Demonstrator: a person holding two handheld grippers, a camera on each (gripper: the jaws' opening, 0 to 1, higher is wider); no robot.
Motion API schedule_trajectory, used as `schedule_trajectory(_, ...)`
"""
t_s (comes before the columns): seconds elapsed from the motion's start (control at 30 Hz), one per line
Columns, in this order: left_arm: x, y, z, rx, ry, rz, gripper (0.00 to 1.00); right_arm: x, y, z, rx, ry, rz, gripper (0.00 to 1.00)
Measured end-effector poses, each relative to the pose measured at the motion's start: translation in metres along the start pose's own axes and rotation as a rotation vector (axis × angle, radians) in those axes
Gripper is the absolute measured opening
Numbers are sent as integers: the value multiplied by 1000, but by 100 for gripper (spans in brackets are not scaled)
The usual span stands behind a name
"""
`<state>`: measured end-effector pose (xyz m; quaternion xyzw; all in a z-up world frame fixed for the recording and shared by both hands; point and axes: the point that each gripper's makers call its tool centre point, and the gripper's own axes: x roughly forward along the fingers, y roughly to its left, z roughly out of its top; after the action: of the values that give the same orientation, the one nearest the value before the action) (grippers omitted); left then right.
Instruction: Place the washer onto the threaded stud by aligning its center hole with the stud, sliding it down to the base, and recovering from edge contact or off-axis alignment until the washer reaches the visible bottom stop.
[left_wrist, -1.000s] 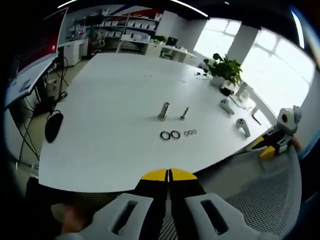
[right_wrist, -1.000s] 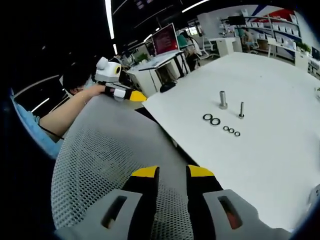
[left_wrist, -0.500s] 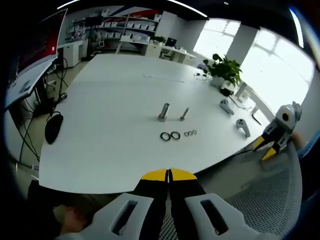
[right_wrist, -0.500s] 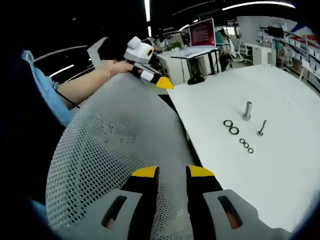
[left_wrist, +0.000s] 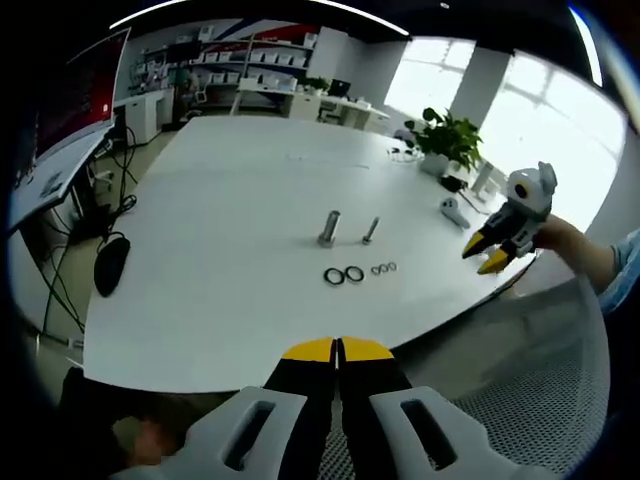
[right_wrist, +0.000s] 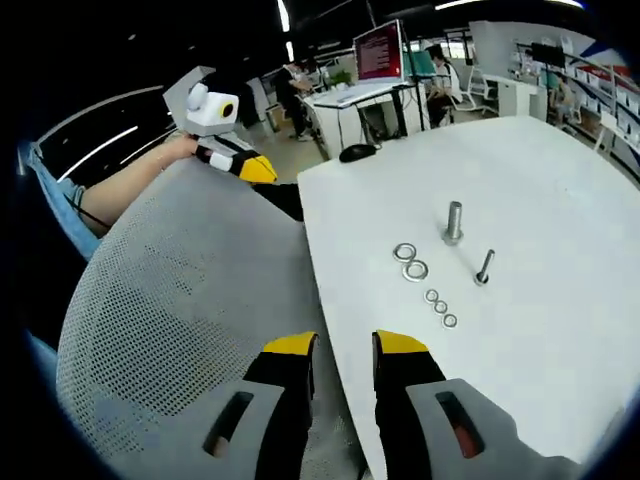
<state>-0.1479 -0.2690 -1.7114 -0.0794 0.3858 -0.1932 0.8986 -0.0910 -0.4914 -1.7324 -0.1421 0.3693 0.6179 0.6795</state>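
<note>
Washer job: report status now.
Left gripper shut, right gripper open, both empty. Washers loose beside threaded stud. Nothing blocking.

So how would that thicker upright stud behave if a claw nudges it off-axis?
The thick stud stands upright on the white table, tall for its small foot, so it would likely tip. Once down, its round shank would probably roll. It looks like rigid metal, unlikely to bend.

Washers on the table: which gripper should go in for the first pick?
Right, probably. The right gripper has its jaws parted and sits close to the washers beside the thick stud. The left gripper has its jaws closed and looks farther back.
</note>
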Motion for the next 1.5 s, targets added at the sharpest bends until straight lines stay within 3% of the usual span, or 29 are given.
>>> schedule_trajectory(0.1,2,0,-3,-29,23,-5,0,8,-20,4,-87,14,-55,24)
schedule_trajectory(0.23,2,-2,-4,-74,32,-25,0,25,-34,-6,-176,107,-68,24)
schedule_trajectory(0.43,2,-3,-4,-90,31,-35,0,49,-59,-27,-243,257,-86,24)
schedule_trajectory(0.5,2,-3,-3,-104,25,-38,0,55,-72,-31,-232,281,-119,23)
schedule_trajectory(0.8,3,-4,-11,-113,69,-35,0,75,-109,-38,-278,403,-121,20)
schedule_trajectory(1.1,3,-3,-13,-98,80,-36,0,87,-109,-51,-378,549,-69,20)
schedule_trajectory(1.17,3,-3,-12,-89,76,-38,0,90,-111,-46,-446,551,-79,20)
schedule_trajectory(1.23,4,-4,-11,-86,71,-42,0,90,-110,-48,-407,566,-86,20)
schedule_trajectory(1.5,4,-5,-11,-71,73,-51,0,89,-112,-48,-397,567,-93,18)
